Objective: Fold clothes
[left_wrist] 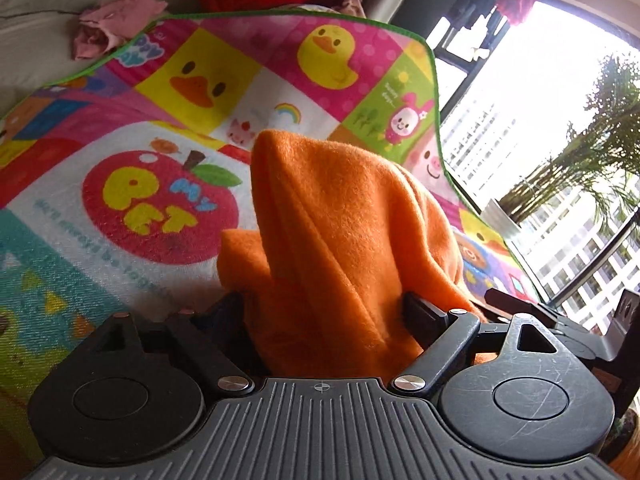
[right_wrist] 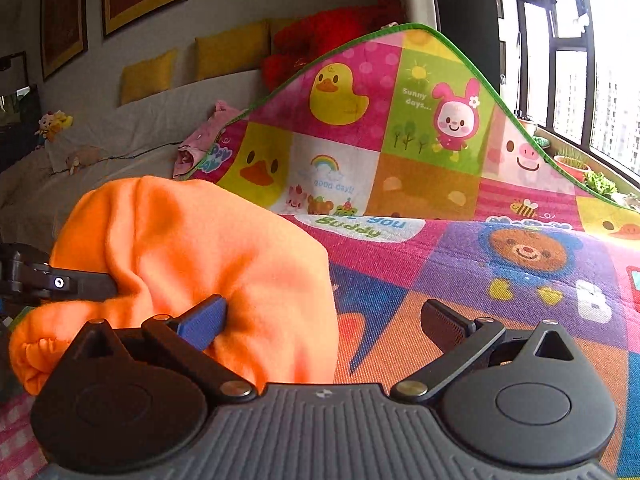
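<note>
An orange fleece garment (left_wrist: 340, 232) is bunched up over a colourful cartoon play mat (left_wrist: 120, 184). In the left wrist view my left gripper (left_wrist: 328, 312) has its jaws wide apart with the orange cloth heaped between them; the fingertips are hidden by it. In the right wrist view my right gripper (right_wrist: 324, 320) is open, its blue left finger (right_wrist: 204, 320) pressed against the orange garment (right_wrist: 192, 264) and its black right finger (right_wrist: 444, 324) over the bare mat (right_wrist: 480, 264). The left gripper shows at the left edge (right_wrist: 36, 280).
A pink garment (left_wrist: 112, 20) lies on the white sofa (left_wrist: 32, 20) behind the mat, also in the right wrist view (right_wrist: 200, 144). Yellow cushions (right_wrist: 232, 48) and a red plush (right_wrist: 332, 36) sit at the back. Windows and plants (right_wrist: 576, 164) are on the right.
</note>
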Tool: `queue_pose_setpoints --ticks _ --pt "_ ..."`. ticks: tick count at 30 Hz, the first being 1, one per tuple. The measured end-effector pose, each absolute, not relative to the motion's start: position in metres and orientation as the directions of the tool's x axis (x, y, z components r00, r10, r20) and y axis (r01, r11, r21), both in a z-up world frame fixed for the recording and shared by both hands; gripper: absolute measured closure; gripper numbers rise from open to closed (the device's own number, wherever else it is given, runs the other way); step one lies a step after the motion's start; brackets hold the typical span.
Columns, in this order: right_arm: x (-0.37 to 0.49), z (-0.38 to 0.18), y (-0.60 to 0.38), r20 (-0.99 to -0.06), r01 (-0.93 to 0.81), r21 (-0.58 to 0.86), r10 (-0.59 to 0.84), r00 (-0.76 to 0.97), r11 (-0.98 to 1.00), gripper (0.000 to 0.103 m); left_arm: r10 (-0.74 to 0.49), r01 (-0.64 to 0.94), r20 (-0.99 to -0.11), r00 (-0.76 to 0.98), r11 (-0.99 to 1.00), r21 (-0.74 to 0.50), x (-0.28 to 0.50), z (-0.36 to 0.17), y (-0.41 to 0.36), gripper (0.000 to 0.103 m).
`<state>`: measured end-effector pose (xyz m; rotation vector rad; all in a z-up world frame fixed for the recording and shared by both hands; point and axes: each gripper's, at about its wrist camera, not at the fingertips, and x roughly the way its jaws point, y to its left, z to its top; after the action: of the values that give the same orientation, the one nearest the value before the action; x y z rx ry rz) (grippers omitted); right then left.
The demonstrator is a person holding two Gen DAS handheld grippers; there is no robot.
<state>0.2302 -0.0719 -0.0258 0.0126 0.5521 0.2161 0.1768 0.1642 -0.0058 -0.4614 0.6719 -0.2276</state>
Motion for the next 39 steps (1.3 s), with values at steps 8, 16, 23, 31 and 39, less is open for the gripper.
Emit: queue_pose_setpoints --ticks 8,16,23,31,39 --pt "0.215 -0.019 -0.057 -0.484 -0.219 -0.032 0.176 0.857 0.975 0.001 -0.394 0.165 -0.365 0.844 0.837 -0.522 0.152 0.059 0.174 0.013" --pt "0.172 0.02 -0.055 -0.39 -0.392 -0.012 0.357 0.849 0.92 0.001 -0.424 0.115 -0.534 0.731 0.849 -0.516 0.204 0.01 0.141 0.012" --pt "0.156 -0.011 -0.008 -0.417 -0.467 -0.313 0.322 0.85 0.827 0.001 -0.414 0.098 -0.551 0.725 0.853 -0.512 0.208 -0.009 0.15 0.011" --pt "0.14 0.011 -0.042 -0.346 -0.477 -0.169 0.401 0.848 0.862 0.001 -0.413 0.094 -0.543 0.731 0.849 -0.519 0.206 -0.014 0.157 0.009" --pt "0.144 -0.025 -0.026 -0.35 -0.406 -0.414 0.269 0.897 0.815 0.028 -0.412 0.084 -0.542 0.733 0.845 -0.528 0.21 -0.015 0.158 0.008"
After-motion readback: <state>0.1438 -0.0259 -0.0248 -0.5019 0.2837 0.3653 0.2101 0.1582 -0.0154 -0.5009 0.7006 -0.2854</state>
